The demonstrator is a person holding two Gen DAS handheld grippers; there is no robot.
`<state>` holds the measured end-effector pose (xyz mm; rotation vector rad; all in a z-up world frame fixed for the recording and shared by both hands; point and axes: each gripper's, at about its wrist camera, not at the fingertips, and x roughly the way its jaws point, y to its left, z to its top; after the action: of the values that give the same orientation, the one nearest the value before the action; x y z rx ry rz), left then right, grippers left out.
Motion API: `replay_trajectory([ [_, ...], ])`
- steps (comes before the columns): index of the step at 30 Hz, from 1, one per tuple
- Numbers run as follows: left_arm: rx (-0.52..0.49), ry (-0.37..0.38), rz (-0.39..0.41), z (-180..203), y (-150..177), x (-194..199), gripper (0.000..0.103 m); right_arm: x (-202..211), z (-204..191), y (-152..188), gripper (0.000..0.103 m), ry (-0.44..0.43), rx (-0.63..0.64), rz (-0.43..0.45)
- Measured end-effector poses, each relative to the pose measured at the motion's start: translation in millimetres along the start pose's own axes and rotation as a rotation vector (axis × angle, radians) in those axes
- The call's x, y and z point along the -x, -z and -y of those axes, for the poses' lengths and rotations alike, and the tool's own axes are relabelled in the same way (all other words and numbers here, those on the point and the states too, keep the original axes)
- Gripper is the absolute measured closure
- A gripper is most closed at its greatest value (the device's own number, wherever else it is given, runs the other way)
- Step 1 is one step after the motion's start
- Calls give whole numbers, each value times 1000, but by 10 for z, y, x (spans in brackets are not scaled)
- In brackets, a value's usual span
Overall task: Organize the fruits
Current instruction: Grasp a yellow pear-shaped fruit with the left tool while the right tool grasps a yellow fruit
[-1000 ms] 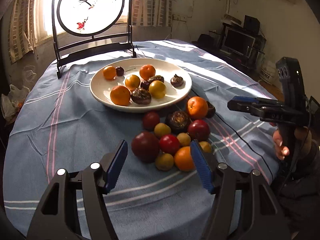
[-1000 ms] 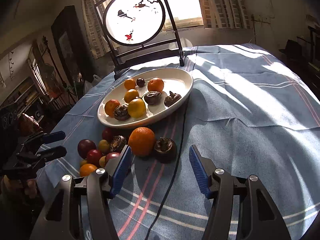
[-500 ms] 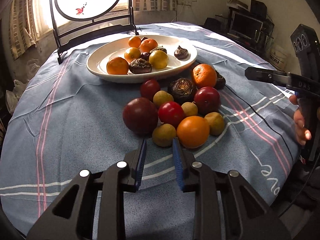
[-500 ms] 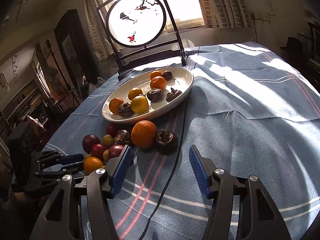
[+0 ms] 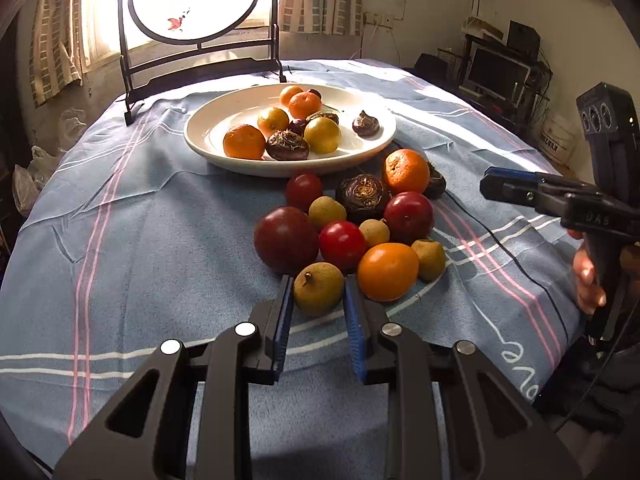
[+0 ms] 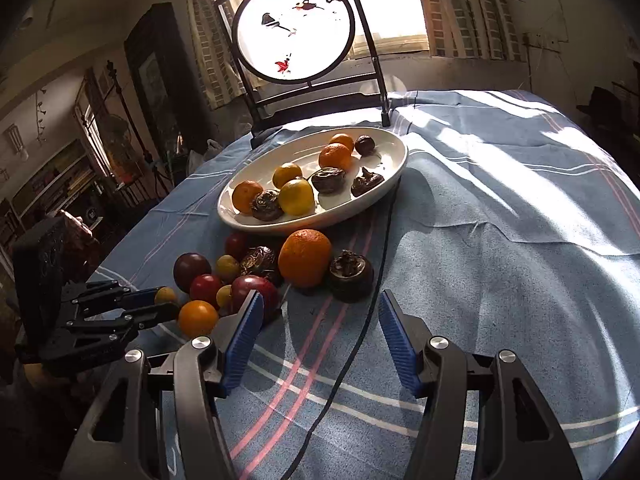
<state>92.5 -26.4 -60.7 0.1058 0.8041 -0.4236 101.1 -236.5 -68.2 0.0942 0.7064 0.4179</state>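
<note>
Yellow-brown fruit (image 5: 318, 288) sits on the surface between your left gripper (image 5: 318, 308) jaws, narrow, maybe touching. It looks small, light, round; squeeze its middle softly. Right gripper (image 6: 320, 320) jaws are wide, empty.

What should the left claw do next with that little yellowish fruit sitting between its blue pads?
Probably squeeze shut. The left claw already straddles the yellowish fruit, its pads flanking both sides, though contact is unclear. The fruit still sits on the tablecloth, and the white plate beyond has bare space.
</note>
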Motion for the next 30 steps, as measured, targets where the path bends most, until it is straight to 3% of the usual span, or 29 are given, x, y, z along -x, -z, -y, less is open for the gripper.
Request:
replay_trajectory([
  [4,27,-2,32,-88,71,249,79,-94,-419,63,45,-60,111,-78],
  [7,49,2,37,-151,125,321,79,-261,-755,127,56,14,243,-126],
  [10,59,2,37,-176,169,332,79,-429,-806,133,71,37,245,-192],
  [15,64,20,26,-185,219,289,79,-534,-766,67,71,52,200,-232],
  [22,69,33,39,-178,232,301,79,-427,-696,84,76,-16,137,-197],
  [27,91,63,79,-210,143,380,79,-87,-425,-9,76,-123,14,-97],
  [30,87,73,92,-244,-32,349,79,74,-180,-226,76,-140,-62,-24],
])
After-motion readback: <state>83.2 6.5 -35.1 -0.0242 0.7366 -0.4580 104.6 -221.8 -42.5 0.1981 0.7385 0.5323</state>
